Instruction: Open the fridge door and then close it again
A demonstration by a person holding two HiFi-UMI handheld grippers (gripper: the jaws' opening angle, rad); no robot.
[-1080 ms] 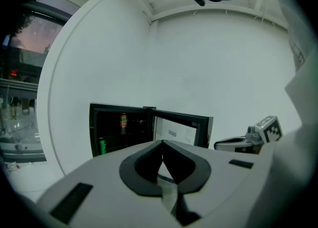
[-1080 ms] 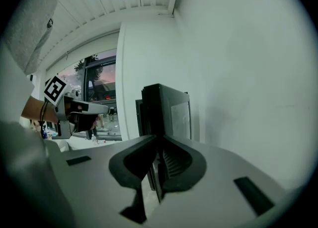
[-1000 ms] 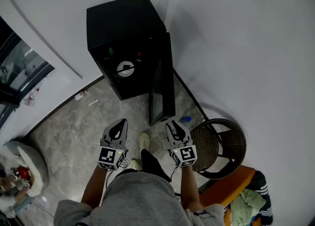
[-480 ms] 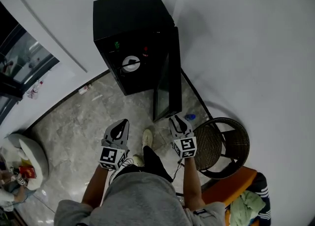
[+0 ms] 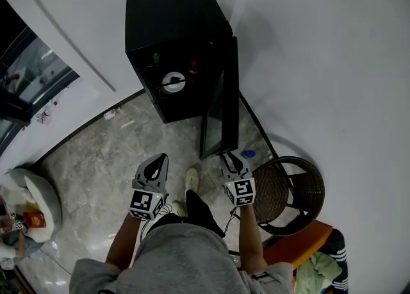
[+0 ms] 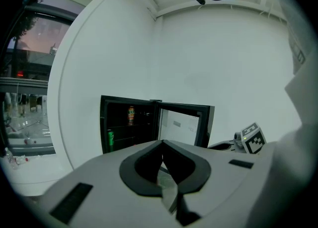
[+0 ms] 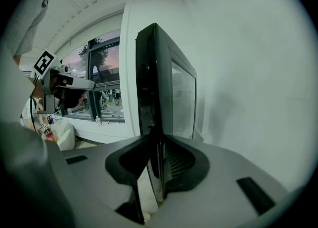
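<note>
A small black fridge stands against the white wall, its door swung wide open toward me. My right gripper is at the door's free edge, low down. In the right gripper view the door stands edge-on, and its thin edge runs between the nearly closed jaws of my right gripper. My left gripper hangs shut and empty over the floor, left of the door. From the left gripper I see the open fridge, with a green can and a bottle inside.
A round wicker chair stands right beside my right hand, with an orange seat and clothes behind it. A small blue thing lies on the floor by the door. The person's shoe is between the grippers. A window is at the left.
My right gripper has sunk and come up to the free edge of the open door. The left gripper and the door have kept still.
</note>
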